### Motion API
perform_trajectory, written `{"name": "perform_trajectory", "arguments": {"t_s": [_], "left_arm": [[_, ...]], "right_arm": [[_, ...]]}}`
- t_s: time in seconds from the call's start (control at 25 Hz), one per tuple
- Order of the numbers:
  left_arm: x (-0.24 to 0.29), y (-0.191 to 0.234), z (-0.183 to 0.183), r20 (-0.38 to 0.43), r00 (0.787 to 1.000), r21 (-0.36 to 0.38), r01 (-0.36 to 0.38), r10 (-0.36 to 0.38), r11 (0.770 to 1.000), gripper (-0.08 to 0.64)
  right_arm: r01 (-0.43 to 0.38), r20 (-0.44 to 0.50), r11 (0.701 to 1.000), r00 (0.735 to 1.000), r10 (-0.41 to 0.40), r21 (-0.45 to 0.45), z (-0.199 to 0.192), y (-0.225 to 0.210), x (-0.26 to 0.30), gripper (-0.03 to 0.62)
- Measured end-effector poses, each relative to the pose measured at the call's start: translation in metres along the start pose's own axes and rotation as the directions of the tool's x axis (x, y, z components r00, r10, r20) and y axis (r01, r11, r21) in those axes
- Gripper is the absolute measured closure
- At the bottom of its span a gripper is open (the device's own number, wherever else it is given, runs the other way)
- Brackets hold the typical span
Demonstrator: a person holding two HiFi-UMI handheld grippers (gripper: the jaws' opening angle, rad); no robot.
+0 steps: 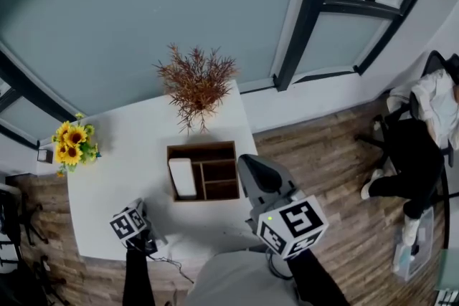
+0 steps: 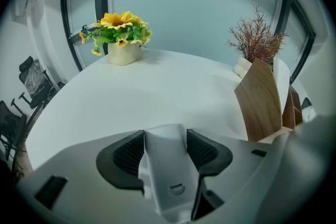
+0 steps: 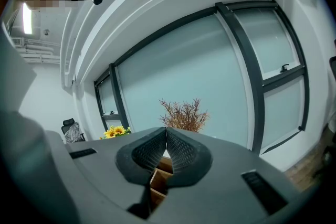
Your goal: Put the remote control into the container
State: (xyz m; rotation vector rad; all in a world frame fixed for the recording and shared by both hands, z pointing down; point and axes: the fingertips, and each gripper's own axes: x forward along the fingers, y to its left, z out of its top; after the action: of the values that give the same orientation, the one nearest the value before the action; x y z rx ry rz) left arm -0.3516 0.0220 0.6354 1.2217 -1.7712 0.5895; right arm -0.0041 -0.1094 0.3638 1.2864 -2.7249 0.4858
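Left tongs (image 2: pixel 165 136) clamped; right tongs (image 3: pixel 166 136) apparently closed.

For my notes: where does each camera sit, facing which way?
Left gripper view: on the left claw, which grips the remote; faces the sunflowers.
Right gripper view: on the right claw, shut; faces the windows.
Head view: on the head, looking down at the table; both claws and arms show.
All share the dried plant.

i see a white table (image 1: pixel 122 147) carrying a wooden container (image 1: pixel 203 147) (compartmented), sunflowers (image 1: pixel 72 145) at its left corner, a dried reddish plant (image 1: pixel 196 82) at the back edge
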Motion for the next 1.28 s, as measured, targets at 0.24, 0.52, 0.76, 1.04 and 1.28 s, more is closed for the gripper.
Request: {"name": "perform_trajectory", "arguments": {"t_s": [0.24, 0.52, 0.76, 1.04, 1.28], "left_arm": [[0.003, 0.0, 0.0, -0.009, 1.0, -0.017, 0.011, -0.011, 1.0, 0.324], [0.004, 0.001, 0.0, -0.026, 1.0, -0.017, 0.003, -0.003, 1.0, 0.325], [0.003, 0.001, -0.001, -0.042, 0.999, -0.019, 0.016, -0.017, 1.0, 0.324], [-0.006, -0.006, 0.002, -0.031, 0.999, 0.001, 0.036, -0.036, 0.999, 0.324], [-0.017, -0.008, 0.006, -0.012, 0.999, 0.013, 0.045, -0.045, 0.999, 0.325]], "right_arm": [[0.009, 0.0, 1.0, 1.0, -0.009, 0.002, 0.0, -0.003, -0.002, 0.588], [0.025, 0.003, 1.0, 1.0, -0.025, 0.012, -0.001, -0.005, -0.004, 0.588], [0.034, 0.005, 0.999, 0.999, -0.034, 0.017, -0.001, -0.007, -0.007, 0.588], [0.038, 0.008, 0.999, 0.999, -0.038, 0.022, -0.002, -0.007, -0.01, 0.588], [0.032, 0.011, 0.999, 0.999, -0.032, 0.026, -0.003, -0.006, -0.011, 0.588]]}}
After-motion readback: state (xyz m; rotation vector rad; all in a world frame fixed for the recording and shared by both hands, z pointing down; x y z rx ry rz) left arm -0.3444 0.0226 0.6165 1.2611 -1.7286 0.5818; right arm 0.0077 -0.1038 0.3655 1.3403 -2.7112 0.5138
